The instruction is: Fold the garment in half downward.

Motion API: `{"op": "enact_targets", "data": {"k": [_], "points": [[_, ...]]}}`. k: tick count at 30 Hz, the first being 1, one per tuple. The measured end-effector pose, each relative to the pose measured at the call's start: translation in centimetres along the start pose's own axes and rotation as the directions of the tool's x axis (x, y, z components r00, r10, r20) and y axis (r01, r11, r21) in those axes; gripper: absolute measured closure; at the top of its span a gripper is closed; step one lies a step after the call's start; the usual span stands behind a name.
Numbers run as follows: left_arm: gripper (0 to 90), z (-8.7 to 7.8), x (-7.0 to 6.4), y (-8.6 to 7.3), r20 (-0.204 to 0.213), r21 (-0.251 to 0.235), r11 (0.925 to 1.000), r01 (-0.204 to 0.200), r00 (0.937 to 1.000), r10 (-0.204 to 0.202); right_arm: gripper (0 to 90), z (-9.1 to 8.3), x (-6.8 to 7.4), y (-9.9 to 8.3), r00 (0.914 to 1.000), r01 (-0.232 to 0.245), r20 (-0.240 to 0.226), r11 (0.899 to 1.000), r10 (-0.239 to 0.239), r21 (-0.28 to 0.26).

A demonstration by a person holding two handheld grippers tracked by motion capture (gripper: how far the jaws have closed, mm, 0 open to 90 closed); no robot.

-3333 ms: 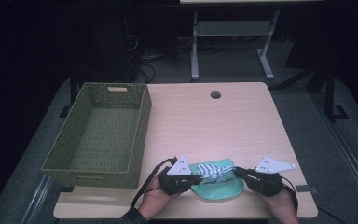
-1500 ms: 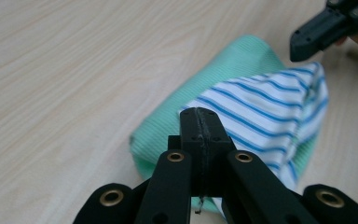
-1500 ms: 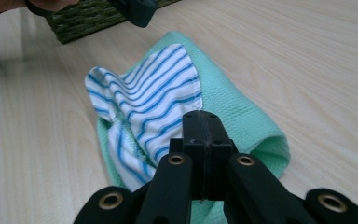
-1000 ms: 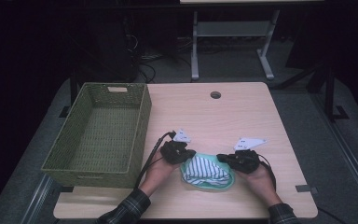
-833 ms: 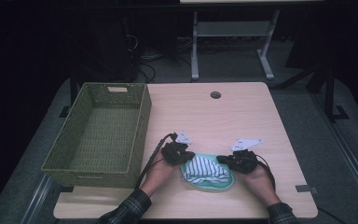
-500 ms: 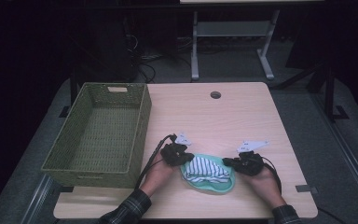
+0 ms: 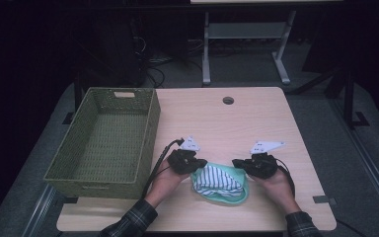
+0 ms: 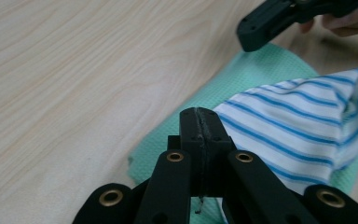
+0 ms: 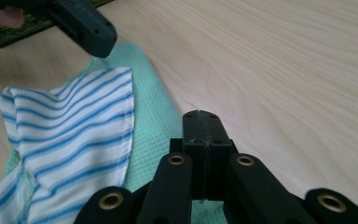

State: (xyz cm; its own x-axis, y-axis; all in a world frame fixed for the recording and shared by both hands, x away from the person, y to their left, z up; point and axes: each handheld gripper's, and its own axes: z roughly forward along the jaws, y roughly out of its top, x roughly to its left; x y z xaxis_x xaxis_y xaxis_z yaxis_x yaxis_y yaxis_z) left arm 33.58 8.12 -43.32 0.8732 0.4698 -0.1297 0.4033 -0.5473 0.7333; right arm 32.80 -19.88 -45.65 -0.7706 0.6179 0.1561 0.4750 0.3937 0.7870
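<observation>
Black jaws on the left gripper [image 8: 200,116] pressed flat together, no fabric visibly pinched between them, tip parked at the left edge of the green cloth [image 8: 242,79] with the striped cloth [image 8: 303,121] just beyond. Same deal on the right gripper [image 9: 201,119]: jaws shut, nothing seen in them, sitting at the pile's right edge over bare table [image 7: 237,123]. Compared with three seconds back, big difference: then spread flat near the front edge with a gripper at each near corner, now bunched into a compact fold, striped cloth [image 7: 217,178] heaped on top of the green cloth [image 7: 227,196] in a rough triangle. Over the last second, hardly any movement from the left gripper [image 7: 200,164], while the right gripper [image 7: 237,163] slid outward a bit, off the pile. Reads like a fold just finished and let go, pile resting on the table between the two grippers, near the front. Basket [image 7: 150,133] off to the left, well apart, nothing in it. Probably next: regrab and carry over there, or one more fold first. Hard to call.
</observation>
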Motion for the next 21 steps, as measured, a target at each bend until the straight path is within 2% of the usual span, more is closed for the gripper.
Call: {"op": "enact_targets", "data": {"k": [3,12,21], "points": [[89.2,-0.2,-0.6,0.0,0.025,-0.011,0.9999,0.001,0.9997,0.000,89.8,0.3,-0.3,0.5,0.9999,0.011,-0.006,1.000,-0.011,-0.008],[88.7,-0.5,-3.6,-0.4,0.094,-0.013,0.9992,-0.037,0.9948,0.038,89.7,1.5,-0.6,1.2,0.9993,0.009,-0.036,1.000,-0.010,-0.010],[88.7,0.1,-6.7,-1.3,0.177,0.000,0.9982,-0.060,0.9825,0.059,89.7,2.7,-0.8,1.3,0.9983,0.010,-0.057,1.000,-0.009,0.017]]}}
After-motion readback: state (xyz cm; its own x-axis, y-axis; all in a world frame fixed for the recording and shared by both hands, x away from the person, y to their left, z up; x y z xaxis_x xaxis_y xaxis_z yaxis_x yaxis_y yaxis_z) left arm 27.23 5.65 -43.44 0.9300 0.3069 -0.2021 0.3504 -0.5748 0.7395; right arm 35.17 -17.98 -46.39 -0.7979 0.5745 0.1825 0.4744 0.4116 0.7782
